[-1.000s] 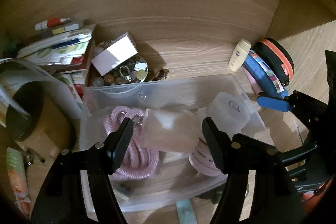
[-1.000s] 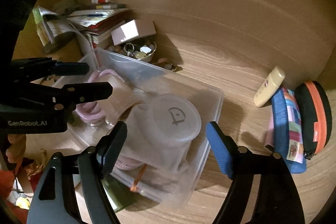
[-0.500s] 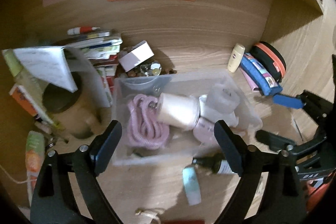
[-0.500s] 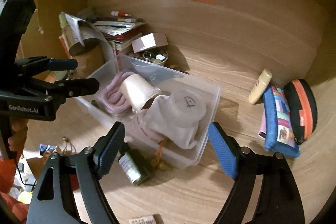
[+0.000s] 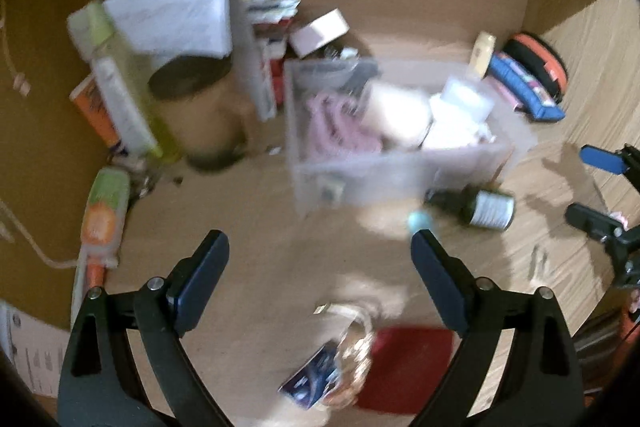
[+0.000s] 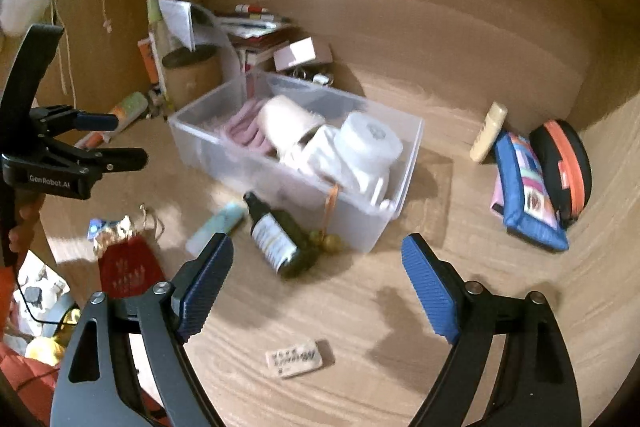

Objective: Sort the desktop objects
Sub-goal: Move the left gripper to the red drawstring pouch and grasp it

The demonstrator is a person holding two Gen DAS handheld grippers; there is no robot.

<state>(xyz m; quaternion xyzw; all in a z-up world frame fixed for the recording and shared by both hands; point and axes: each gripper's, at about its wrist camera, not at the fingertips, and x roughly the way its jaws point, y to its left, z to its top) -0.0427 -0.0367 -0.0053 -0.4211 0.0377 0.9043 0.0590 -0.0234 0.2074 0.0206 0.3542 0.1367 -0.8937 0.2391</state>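
left gripper (image 5: 320,259): jaws spread wide, nothing between them, held above the wooden surface (image 6: 360,307). view badly blurred. right gripper (image 6: 318,267): jaws likewise released and empty.

ahead of the right jaws: clear plastic bin (image 6: 396,211), holding a pink coiled cord (image 6: 244,133), a pale cylinder (image 6: 286,123) lying on its side, and a white lidded tub (image 6: 368,143) on white cloth. just ahead of the right jaws' left finger, touching the bin's near wall: dark green bottle (image 6: 280,237) on its side, white label up. beside it to the left: pale teal tube (image 6: 218,225). further left: red pouch (image 6: 128,273) with a crumpled foil item at its top. below, between the right jaws: small tan printed tag (image 6: 298,357), flat on the surface.

right of the right jaws, well apart from the bin: cream tube (image 6: 488,133), blue patterned pouch (image 6: 526,187), black-and-orange case (image 6: 564,169), these last two touching.

beyond the bin: small white box (image 6: 300,53), stack of books and papers (image 6: 256,31), brown cylindrical holder (image 6: 192,75).
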